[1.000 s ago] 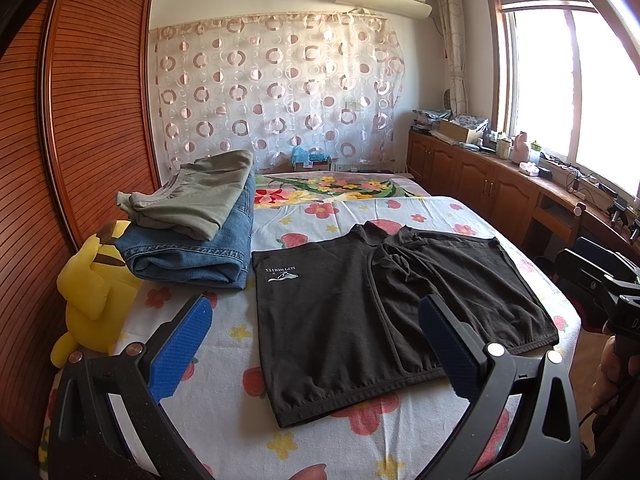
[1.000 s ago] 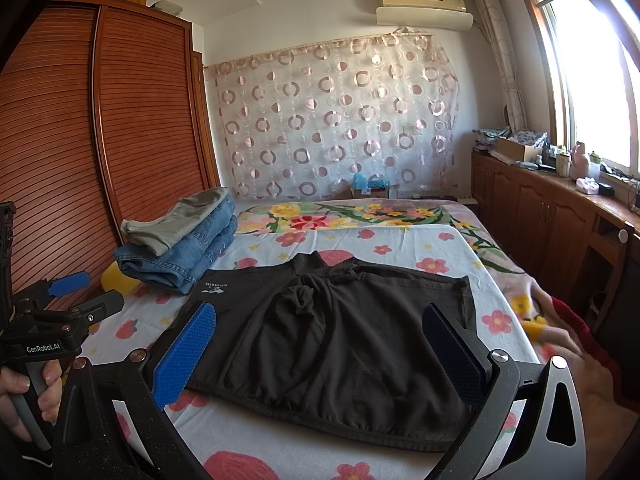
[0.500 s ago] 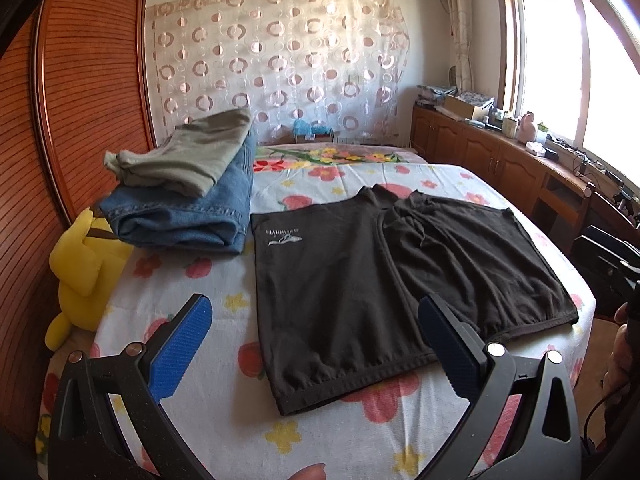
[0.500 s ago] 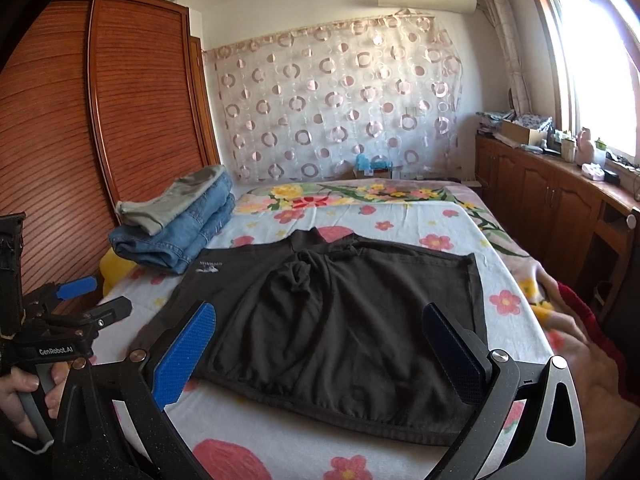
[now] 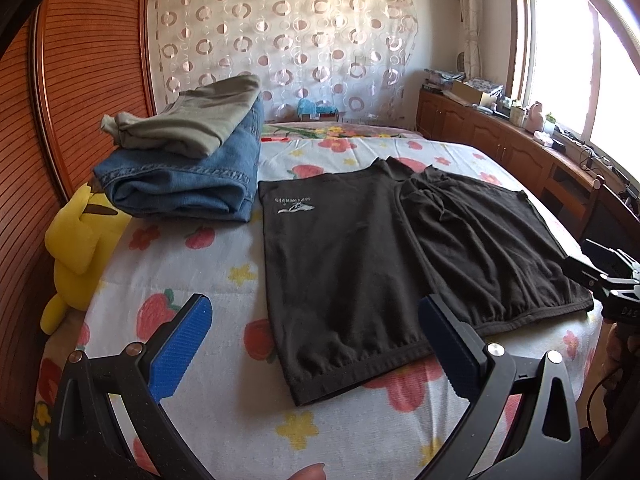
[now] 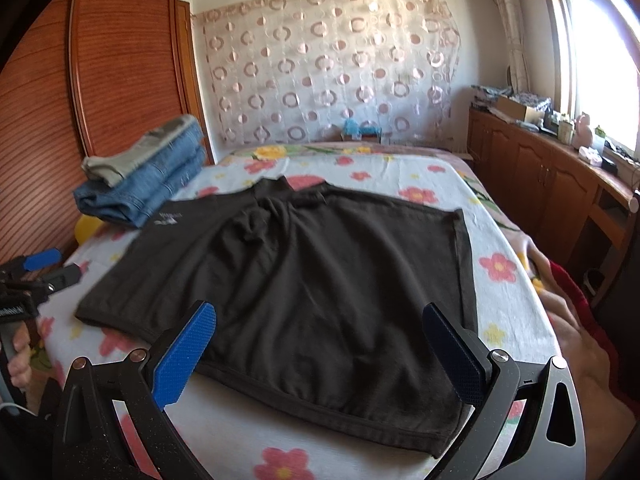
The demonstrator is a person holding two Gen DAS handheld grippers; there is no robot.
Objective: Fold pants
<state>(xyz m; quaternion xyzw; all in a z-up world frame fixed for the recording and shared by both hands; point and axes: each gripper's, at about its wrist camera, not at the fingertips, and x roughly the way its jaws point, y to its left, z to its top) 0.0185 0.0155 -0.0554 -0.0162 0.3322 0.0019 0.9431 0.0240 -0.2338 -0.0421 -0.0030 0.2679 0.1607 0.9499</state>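
**Both grippers poised over spread shorts, nothing gripped yet**

The black shorts [image 5: 400, 256] lie flat on the flowered bed [image 5: 192, 264], directly ahead of both tools, waistband edge nearest them and the two leg panels side by side. That flat layout probably serves the fold: with the seams squared up, one half can be carried over the other cleanly. Ahead and to the left of the left gripper [image 5: 316, 344], a stack of jeans [image 5: 184, 184] topped by an olive garment [image 5: 188, 120] sits apart from the shorts, likely the pile of finished items; a yellow plush toy [image 5: 80, 240] leans at the bed's edge beyond it.

The left gripper hangs above the near hem, fingers spread wide, tilted down toward the cloth and touching nothing. The right gripper [image 6: 320, 352] is spread too, pitched down over the near right portion of the shorts, empty. Each tool appears at the rim of the other's view, so they flank the garment.
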